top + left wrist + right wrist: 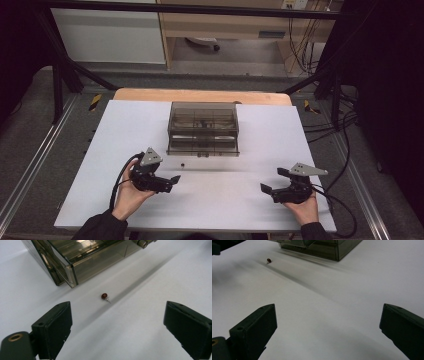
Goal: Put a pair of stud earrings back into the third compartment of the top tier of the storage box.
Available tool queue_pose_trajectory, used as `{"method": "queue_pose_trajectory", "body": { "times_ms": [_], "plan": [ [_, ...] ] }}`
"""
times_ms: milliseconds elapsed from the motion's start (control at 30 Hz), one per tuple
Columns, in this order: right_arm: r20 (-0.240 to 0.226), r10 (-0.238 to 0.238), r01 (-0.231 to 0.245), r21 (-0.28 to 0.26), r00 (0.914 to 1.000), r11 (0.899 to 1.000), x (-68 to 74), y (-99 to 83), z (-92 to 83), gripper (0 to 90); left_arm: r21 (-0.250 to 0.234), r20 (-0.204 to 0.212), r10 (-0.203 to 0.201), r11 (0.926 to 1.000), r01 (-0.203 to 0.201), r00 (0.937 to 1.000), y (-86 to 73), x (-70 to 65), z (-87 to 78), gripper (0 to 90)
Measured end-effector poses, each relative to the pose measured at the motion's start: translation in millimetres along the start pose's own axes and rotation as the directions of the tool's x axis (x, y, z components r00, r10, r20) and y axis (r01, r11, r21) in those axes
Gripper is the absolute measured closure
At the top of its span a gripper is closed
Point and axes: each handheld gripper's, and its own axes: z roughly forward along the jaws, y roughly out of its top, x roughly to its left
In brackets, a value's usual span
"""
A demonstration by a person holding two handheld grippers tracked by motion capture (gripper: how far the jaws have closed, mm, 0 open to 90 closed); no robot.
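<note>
I'm lining up my left gripper (117, 322), jaws wide and empty, on the red stud (104, 296) beside the box (75, 262); next I'd lower and pinch it

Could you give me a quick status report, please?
Left claw open, aimed at the bead. Right claw open, idle. Bead lies loose beside the box; nothing in the way.

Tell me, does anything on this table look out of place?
Yes: a tiny dark red bead on a pin lies loose on the white table, just in front of the smoky drawer box rather than inside it.
</note>
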Motion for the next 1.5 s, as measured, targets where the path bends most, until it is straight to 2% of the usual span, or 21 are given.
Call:
{"method": "queue_pose_trajectory", "body": {
  "times_ms": [300,600,833,1167,1500],
  "plan": [
    [-0.001,-0.003,0.003,-0.002,1.0,1.0,-0.4,0.1,0.1,1.8,0.041,-0.019,-0.039,0.9984,0.04,0.9991,-1.0,6.7,30.1,16.7],
    [-0.002,-0.002,0.002,-0.001,1.0,1.0,-0.3,0.1,0.1,1.8,0.026,-0.028,-0.067,0.9973,0.068,0.9973,2.4,11.3,47.2,31.5],
    [-0.002,-0.001,0.001,-0.001,1.0,1.0,-0.2,0.1,0.2,1.8,0.032,-0.039,-0.071,0.9969,0.072,0.9967,3.5,13.3,56.8,43.2],
    [-0.003,-0.001,0.001,-0.003,1.0,1.0,-0.3,0.3,-0.2,1.8,0.027,-0.038,-0.093,0.9952,0.094,0.9949,4.0,13.2,63.6,50.9],
    [-0.003,-0.001,0.001,-0.004,1.0,1.0,-0.4,0.4,-0.4,1.8,0.024,-0.045,-0.09,0.9955,0.092,0.9949,4.1,12.0,68.6,61.6]
  ]
}}
